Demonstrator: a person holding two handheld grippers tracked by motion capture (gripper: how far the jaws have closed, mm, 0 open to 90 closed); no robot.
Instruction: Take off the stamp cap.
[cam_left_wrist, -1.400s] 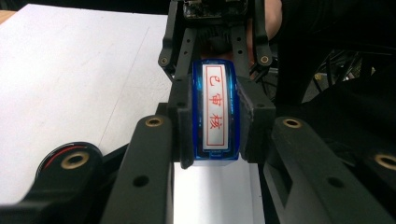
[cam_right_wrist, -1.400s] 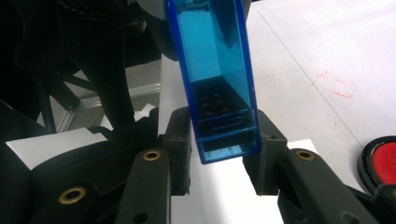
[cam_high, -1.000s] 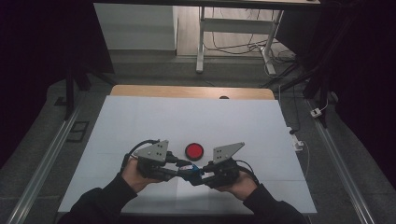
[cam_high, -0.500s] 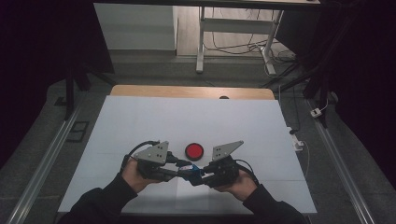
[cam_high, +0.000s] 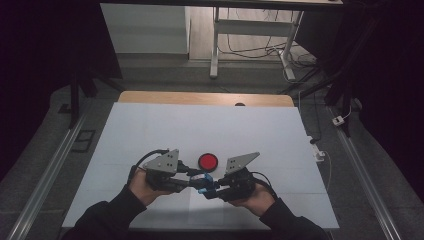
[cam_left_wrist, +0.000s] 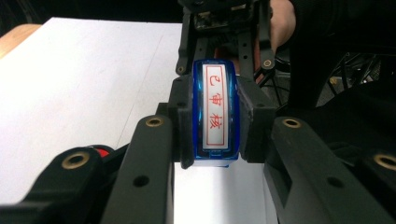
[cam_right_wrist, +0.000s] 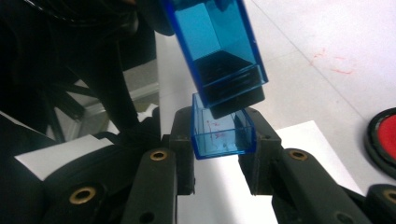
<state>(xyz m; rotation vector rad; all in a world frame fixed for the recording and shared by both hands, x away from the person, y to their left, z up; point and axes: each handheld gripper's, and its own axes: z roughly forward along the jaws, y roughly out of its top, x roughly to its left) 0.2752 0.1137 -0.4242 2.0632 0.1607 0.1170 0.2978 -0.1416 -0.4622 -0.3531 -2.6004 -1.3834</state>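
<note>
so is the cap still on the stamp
No: in the right gripper view the blue cap sits in the right hand-held gripper, just clear of the stamp.

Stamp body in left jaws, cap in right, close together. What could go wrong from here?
1. The stamp meets the blue cap at an angle in the right gripper view; pushed together like that, they may jam or the cap may twist out of the right gripper.
2. The left gripper clamps the stamp by its narrow sides; a push could slide it.
3. Red marks inside the cap suggest ink; the face could smear the white table.
</note>
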